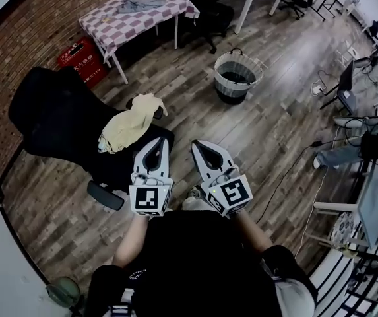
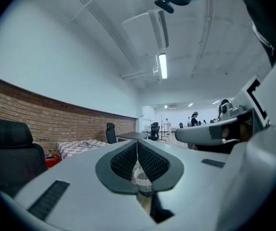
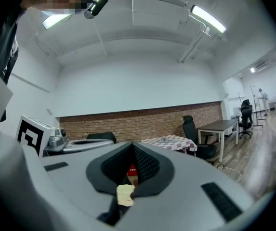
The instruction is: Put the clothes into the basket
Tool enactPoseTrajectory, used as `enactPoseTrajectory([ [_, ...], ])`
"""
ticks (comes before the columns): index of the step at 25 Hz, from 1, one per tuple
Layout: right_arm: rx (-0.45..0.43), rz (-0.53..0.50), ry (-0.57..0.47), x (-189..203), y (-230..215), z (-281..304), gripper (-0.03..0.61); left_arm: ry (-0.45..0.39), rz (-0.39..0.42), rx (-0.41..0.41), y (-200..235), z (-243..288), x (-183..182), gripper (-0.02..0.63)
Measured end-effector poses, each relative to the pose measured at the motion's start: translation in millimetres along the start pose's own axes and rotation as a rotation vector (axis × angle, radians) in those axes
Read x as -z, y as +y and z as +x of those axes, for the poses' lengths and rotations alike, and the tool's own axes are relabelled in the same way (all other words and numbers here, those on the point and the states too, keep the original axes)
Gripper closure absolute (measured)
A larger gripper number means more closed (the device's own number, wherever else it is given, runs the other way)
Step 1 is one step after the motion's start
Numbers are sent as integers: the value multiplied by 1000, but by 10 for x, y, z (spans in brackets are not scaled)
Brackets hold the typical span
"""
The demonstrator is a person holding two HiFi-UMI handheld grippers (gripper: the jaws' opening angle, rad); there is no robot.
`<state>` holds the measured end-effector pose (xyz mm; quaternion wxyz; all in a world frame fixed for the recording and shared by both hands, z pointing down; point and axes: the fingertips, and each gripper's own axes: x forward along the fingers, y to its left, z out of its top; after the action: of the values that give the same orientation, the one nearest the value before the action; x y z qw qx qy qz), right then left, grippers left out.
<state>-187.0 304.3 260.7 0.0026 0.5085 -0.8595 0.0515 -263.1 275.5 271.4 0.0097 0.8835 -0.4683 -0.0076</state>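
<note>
Pale yellow fabric, a crumpled garment (image 1: 128, 125), lies on the seat of a black office chair (image 1: 57, 121). It is well apart from the woven laundry basket (image 1: 223, 84), to the basket's left and nearer the person. It looks soft, light and limp, so it should sag and trail once lifted. A pinch on a bunched fold near its middle, rather than on a loose edge, would likely carry it best.

A second, grey garment (image 1: 138, 5) lies rumpled on the checkered table (image 1: 169, 8), beyond the basket and to its left. It looks equally floppy.

That makes two garments, one basket and two tongs. Nothing shows inside the basket from here.

The left gripper (image 1: 154, 145) and right gripper (image 1: 206, 148) are on the person's side of the basket. Each has its jaws pressed together on nothing.
</note>
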Motion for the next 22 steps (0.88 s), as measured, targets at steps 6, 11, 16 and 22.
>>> enactPoseTrajectory([
  [6, -68, -18, 20, -2, -429, 183, 571, 0, -11, -69, -26, 437, 82, 599],
  [11, -97, -5, 38, 23, -669, 368, 571, 23, -14, -107, 44, 690, 151, 599],
  [16, -118, 0, 55, 89, -827, 621, 571, 46, -27, -145, 247, 933, 307, 599],
  [22, -126, 7, 87, 130, -1081, 1057, 571, 76, -50, -163, 547, 1338, 486, 598],
])
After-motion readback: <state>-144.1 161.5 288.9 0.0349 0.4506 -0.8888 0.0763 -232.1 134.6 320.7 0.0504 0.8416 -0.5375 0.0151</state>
